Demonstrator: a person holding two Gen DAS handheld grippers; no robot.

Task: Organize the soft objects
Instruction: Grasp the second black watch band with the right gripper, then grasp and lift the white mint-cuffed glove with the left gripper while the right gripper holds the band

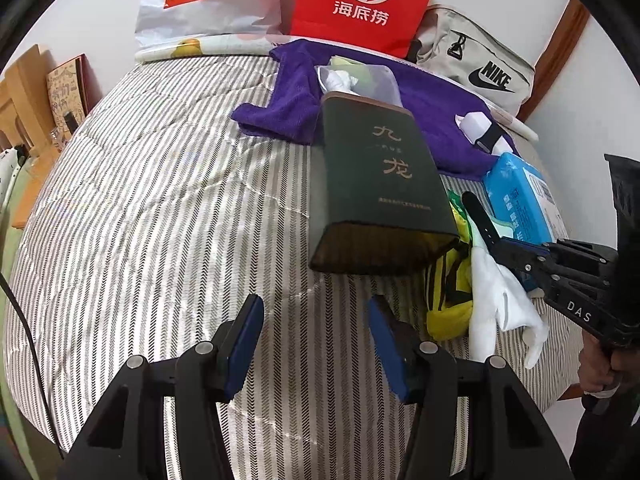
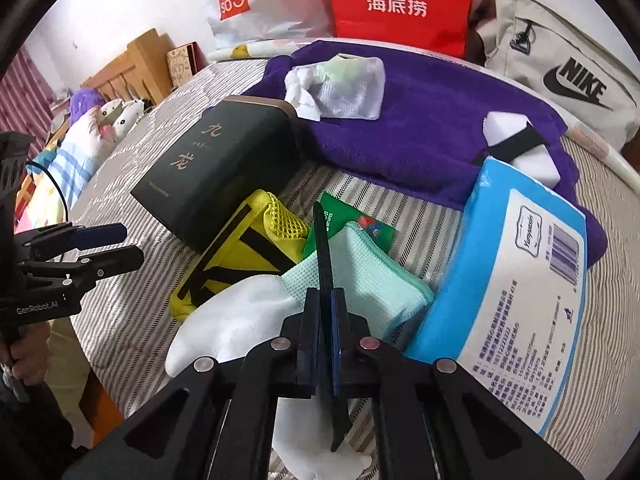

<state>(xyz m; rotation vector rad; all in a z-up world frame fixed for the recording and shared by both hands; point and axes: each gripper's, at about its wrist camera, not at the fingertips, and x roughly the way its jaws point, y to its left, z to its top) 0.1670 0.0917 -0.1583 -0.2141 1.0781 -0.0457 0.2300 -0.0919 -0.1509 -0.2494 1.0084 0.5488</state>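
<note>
I have the right tongs [image 2: 325,312] clamped shut on a thin black strap [image 2: 322,240] over the white cloth [image 2: 240,320], left tongs [image 1: 316,344] half-open and empty, so next I judge lifting it clear.

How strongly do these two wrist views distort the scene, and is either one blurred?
Left wrist view: heavy fisheye bulges the striped bedcover, corners are dark, detail sharp. Right wrist view: same curvature; the blue tissue pack looms large at the edge, its small print soft.
</note>
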